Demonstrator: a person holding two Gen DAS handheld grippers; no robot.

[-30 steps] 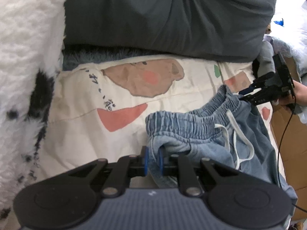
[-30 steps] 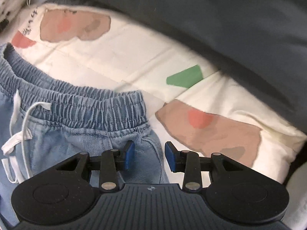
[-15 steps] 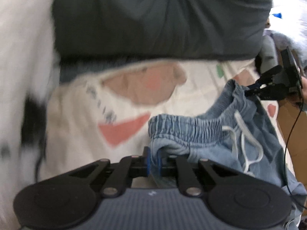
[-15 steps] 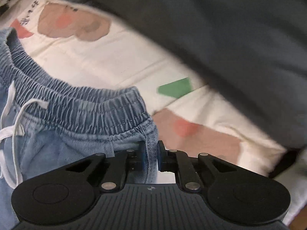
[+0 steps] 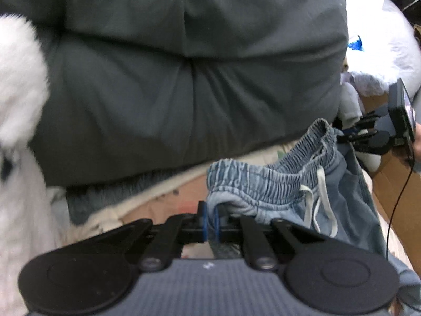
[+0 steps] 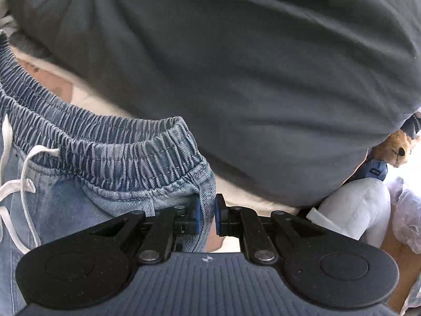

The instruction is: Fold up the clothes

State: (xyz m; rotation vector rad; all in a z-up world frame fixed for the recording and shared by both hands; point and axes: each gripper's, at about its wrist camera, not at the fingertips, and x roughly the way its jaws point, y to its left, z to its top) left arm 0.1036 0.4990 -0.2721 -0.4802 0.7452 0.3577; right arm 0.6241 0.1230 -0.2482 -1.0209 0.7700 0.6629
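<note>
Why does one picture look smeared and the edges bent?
Left wrist view: motion blur softens the white fluffy blanket and printed sheet; right wrist view: sharper, denim waistband crisp; both: fisheye bends edges, daylight glare at right.

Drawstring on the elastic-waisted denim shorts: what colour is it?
White drawstring, against the washed blue denim shorts; clearest in the right wrist view.

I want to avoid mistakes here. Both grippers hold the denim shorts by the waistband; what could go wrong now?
1. The left gripper and right gripper each pinch only a corner of the denim shorts, so the cloth might slip out.
2. The white drawstring hangs loose and may get trapped in the fold.
3. The dark duvet lies close and could snag.
</note>
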